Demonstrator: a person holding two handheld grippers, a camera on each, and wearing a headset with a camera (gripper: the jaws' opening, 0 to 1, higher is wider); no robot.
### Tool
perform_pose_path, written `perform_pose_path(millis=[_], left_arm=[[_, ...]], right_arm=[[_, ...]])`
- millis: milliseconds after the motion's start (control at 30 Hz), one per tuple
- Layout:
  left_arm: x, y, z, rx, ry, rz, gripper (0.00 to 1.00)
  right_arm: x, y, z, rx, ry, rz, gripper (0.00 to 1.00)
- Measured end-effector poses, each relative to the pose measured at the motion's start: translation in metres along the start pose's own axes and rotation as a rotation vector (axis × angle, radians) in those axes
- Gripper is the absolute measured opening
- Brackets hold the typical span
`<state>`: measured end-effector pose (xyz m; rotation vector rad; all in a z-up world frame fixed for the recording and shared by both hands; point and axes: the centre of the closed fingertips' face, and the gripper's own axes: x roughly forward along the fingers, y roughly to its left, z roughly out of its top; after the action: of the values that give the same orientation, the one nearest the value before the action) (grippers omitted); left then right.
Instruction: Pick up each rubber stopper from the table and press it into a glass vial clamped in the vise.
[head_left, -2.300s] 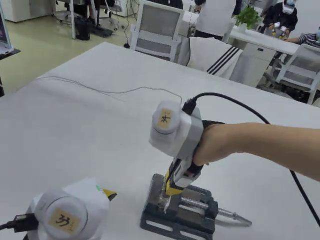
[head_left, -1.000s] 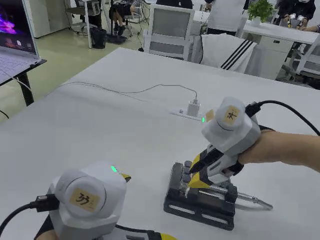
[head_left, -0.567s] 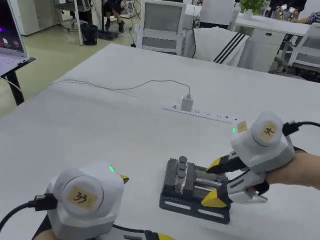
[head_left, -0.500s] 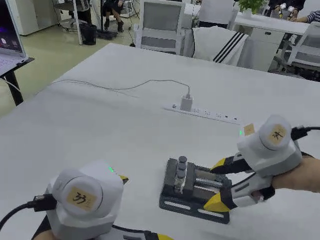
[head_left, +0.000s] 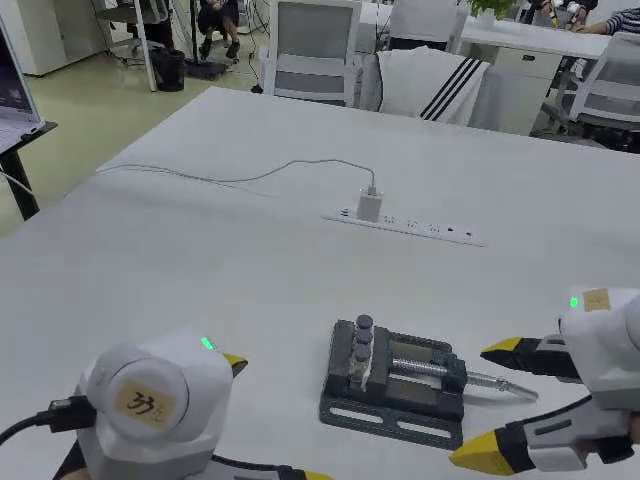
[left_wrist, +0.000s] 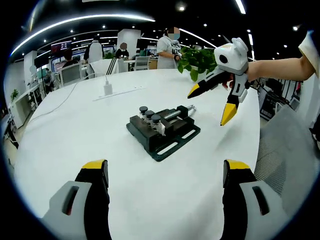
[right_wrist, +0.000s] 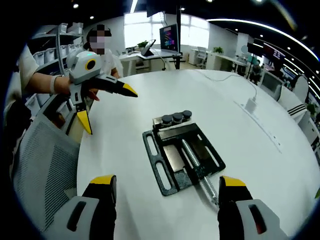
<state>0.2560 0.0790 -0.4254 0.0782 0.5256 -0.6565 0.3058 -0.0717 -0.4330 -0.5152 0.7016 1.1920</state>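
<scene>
The vise (head_left: 392, 385) is sitting on the white table (head_left: 200, 250), clamping three glass vials (head_left: 358, 362) in a row at its 9 o'clock end, each one wearing a dark rubber stopper (head_left: 364, 323). The right gripper (head_left: 487, 404) is hovering at the vise's 3 o'clock, jaws spread wide and holding nothing. The left gripper (left_wrist: 165, 170) is hanging at about 8 o'clock from the vise, apart from it, jaws likewise gaping and empty. A power strip (head_left: 405, 225) is lying at the vise's 12 o'clock, well apart.
</scene>
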Motion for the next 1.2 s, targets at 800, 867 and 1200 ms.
perform_pose_path(millis=[800, 867, 1200], left_arm=[[0.004, 0.001, -0.005, -0.006, 0.017, -0.011, 0.95], [0.004, 0.000, -0.005, -0.008, 0.017, -0.013, 0.95], [0.003, 0.004, -0.008, -0.009, 0.028, -0.014, 0.94]], right_arm=[[-0.016, 0.022, -0.034, 0.206, -0.122, -0.056, 0.99], [-0.016, 0.023, -0.031, 0.218, -0.137, -0.057, 0.99], [-0.014, 0.029, -0.029, 0.225, -0.149, -0.051, 0.99]])
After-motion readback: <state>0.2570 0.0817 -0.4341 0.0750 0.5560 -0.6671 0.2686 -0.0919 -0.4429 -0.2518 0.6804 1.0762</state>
